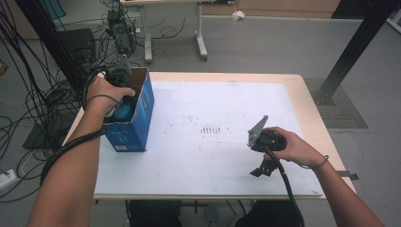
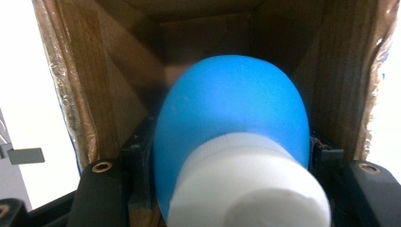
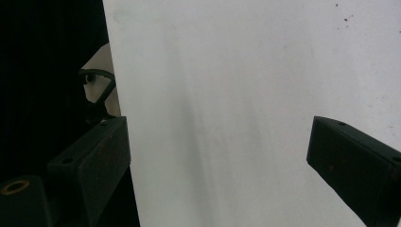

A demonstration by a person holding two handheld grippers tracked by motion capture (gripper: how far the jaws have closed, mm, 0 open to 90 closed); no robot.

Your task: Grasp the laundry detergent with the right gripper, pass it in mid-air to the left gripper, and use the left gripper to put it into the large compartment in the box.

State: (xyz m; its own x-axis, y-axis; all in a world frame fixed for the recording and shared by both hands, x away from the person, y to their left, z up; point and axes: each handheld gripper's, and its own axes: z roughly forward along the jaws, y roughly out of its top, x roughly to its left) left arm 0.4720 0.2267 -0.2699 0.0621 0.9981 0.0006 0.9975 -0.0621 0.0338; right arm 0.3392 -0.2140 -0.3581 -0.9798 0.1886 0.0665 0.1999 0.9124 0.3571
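Left gripper view looks along the left hand-held gripper [image 2: 231, 156], whose jaws are closed on a blue bottle [image 2: 231, 118] with a white cap [image 2: 246, 184]. The jaws press the bottle from both sides, and the cap points back toward the camera. Around the bottle stand the brown inner walls of a cardboard box [image 2: 94, 85], so the bottle is already inside the box, but I cannot tell if it touches the bottom.

From the high view, the left hand-held gripper [image 1: 124, 105] reaches into the open top of the box [image 1: 135, 127], which is blue outside and stands near the left edge of the desk [image 1: 213, 161]. A part of the blue bottle [image 1: 124, 111] shows in the opening.

The right hand-held gripper [image 1: 261, 171] is near the front right corner of the desk, well apart from the box. Its jaws [image 3: 222, 156] stand wide and hold nothing.

I judge that the step in hand is putting the bottle into the box. The next move probably calls for lowering the bottle until it rests, opening the jaws, and lifting the gripper straight out without catching the box wall.
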